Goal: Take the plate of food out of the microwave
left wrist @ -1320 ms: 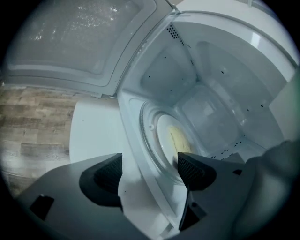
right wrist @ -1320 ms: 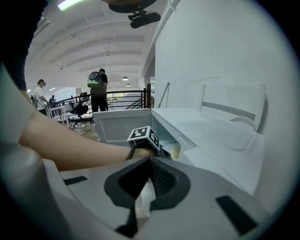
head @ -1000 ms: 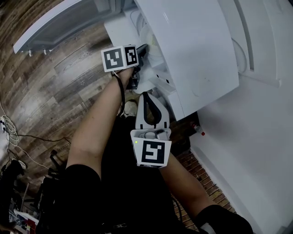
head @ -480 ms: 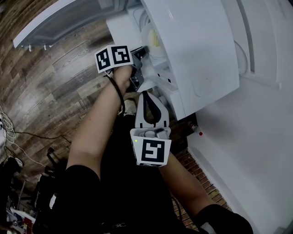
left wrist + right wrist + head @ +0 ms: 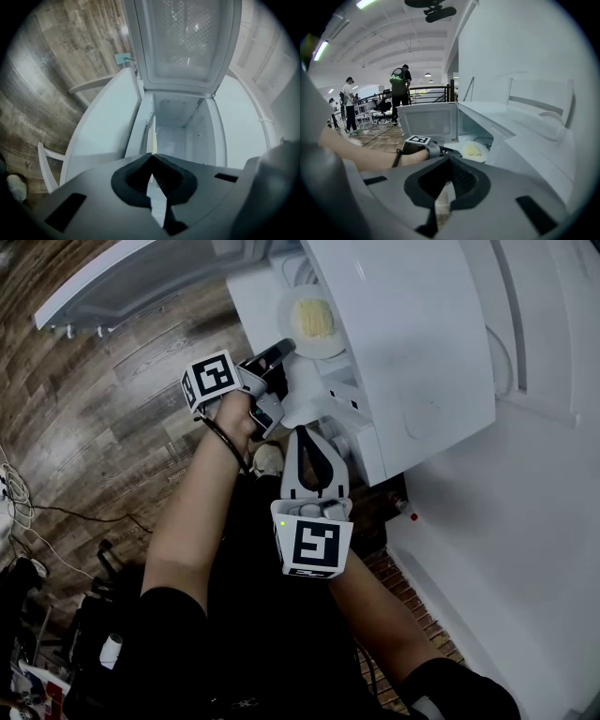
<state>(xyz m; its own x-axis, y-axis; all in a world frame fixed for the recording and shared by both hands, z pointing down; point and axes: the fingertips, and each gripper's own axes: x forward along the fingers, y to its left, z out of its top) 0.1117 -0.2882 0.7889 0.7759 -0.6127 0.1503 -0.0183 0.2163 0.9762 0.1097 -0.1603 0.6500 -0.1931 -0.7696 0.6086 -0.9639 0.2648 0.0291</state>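
Note:
A white plate (image 5: 314,322) with yellow food hangs just outside the white microwave (image 5: 403,334), level over the open door's side. My left gripper (image 5: 281,352) is shut on the plate's near rim, its marker cube lower left. In the left gripper view the plate (image 5: 152,136) shows edge-on between the pressed pads, with the empty microwave cavity (image 5: 180,126) behind it. My right gripper (image 5: 302,434) is shut on nothing, below the microwave's front corner, pointing up at it. The right gripper view shows the plate (image 5: 474,151) and the left gripper (image 5: 451,151) beyond my right gripper (image 5: 449,160).
The microwave door (image 5: 122,282) stands swung open to the left over the wooden floor (image 5: 84,418). Cables (image 5: 23,512) lie on the floor at left. A small red-capped object (image 5: 406,510) sits by the white unit (image 5: 506,549). People (image 5: 399,89) stand far behind.
The left gripper's jaws closed on the plate's rim, then drew back to the lower left, bringing the plate out of the cavity into full view. The right gripper has barely moved.

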